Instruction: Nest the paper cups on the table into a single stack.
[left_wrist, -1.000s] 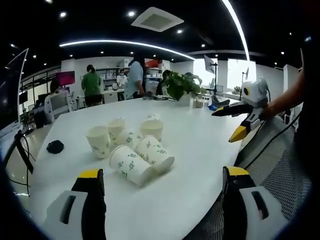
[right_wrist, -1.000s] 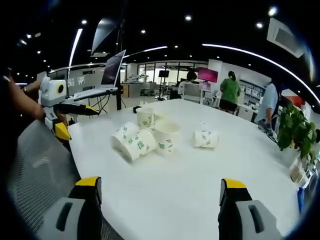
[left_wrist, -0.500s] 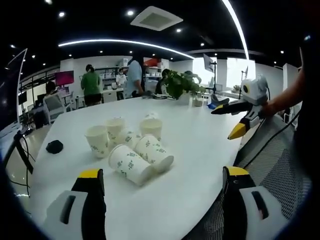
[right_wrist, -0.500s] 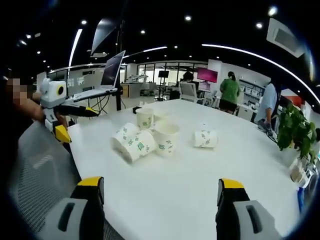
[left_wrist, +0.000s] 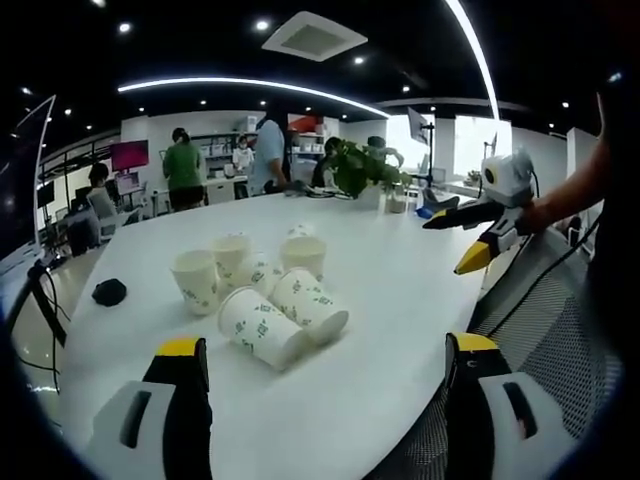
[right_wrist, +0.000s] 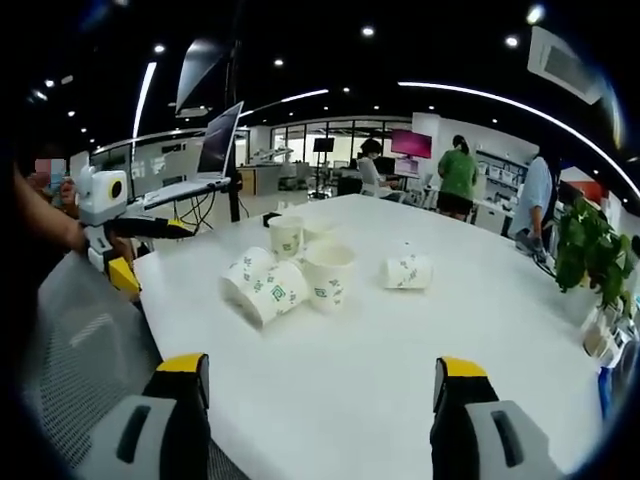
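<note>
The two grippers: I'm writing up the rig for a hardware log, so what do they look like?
Each gripper has two pale grey jaws with black inner faces and yellow tips, as on the left gripper and the right gripper. From the side, the right gripper shows a white body, dark pointed jaws and one yellow tip. A dark cable trails below it.

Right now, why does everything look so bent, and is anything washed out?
Left gripper view: fisheye lens curves the white table edge; the window behind is blown out. Right gripper view: ceiling light strips bow into arcs; paper cups stay sharp.
</note>
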